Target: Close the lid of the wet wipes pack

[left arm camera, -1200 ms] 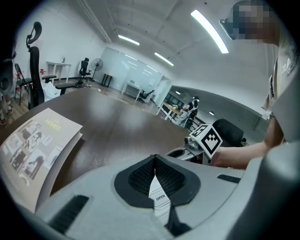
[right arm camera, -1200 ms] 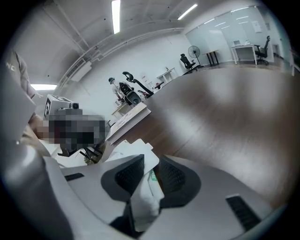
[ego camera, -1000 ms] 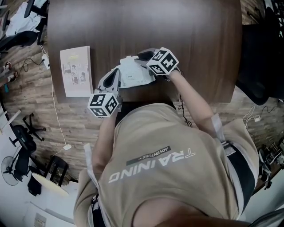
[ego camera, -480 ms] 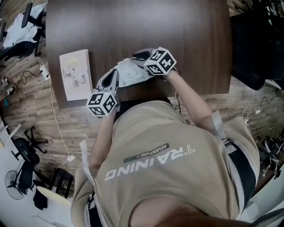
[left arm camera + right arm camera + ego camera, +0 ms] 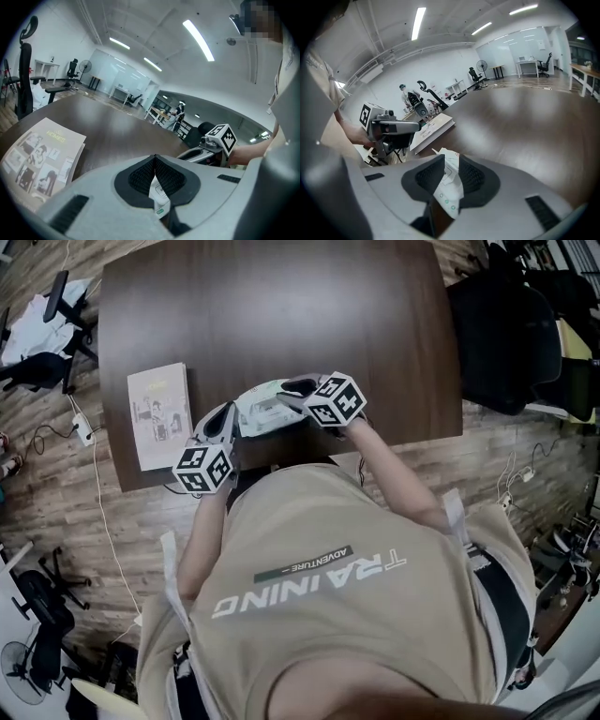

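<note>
The wet wipes pack (image 5: 265, 407) is white with green print and is held between both grippers above the front edge of the dark wooden table (image 5: 281, 306). My left gripper (image 5: 225, 422) is shut on the pack's left end, whose thin edge (image 5: 157, 197) shows pinched between its black pads. My right gripper (image 5: 298, 390) is shut on the right end, where crumpled wrapper (image 5: 449, 185) fills the gap between its pads. I cannot tell how the lid stands.
A booklet (image 5: 159, 414) with pictures lies on the table left of the pack, near the front edge. Office chairs (image 5: 502, 320) stand on the floor to the right, with cables and chair bases on the left floor.
The pack and both grippers have drawn closer together and toward the table's front edge. The head view has shifted, so more of the table and the room's right side shows.
</note>
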{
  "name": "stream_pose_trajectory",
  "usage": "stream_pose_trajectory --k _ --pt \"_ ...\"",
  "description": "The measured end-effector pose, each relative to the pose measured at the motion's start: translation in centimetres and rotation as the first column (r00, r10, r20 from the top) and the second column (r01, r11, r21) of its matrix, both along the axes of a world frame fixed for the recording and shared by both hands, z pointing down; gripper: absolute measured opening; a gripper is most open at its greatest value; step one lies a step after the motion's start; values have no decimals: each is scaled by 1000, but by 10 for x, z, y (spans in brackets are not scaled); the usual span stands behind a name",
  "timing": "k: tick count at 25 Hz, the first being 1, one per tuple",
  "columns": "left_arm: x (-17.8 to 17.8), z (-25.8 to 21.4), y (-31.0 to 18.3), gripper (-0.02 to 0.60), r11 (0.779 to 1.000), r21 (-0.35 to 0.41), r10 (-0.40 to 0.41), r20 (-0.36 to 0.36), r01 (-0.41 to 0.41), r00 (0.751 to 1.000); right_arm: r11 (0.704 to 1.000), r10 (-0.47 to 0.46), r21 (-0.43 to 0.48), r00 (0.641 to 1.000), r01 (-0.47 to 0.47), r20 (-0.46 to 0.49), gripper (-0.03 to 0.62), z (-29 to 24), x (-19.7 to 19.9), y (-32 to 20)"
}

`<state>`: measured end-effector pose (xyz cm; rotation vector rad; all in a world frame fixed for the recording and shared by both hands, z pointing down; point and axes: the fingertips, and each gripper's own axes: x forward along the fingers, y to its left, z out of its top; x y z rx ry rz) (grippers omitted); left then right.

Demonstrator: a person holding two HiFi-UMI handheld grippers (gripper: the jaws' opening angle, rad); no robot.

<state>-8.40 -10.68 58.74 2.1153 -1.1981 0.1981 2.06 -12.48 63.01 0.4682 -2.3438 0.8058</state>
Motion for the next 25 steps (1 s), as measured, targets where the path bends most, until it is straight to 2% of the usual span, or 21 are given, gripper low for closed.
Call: stream_pose_trajectory --k 12,17,21,25 --pt "-4 -18 13 5 997 52 55 -23 -54 998 997 57 -45 992 -62 -113 94 33 12 46" --pt "-14 -13 20 5 998 43 39 -31 -38 999 994 90 -52 981 -100 -172 92 51 12 47" --pt "-11 -10 27 5 998 42 48 -34 -47 998 994 99 -18 959 -107 -267 52 58 16 44" --pt "-7 -8 30 5 997 50 64 -37 -63 997 994 99 -15 957 -107 -273 52 62 13 42"
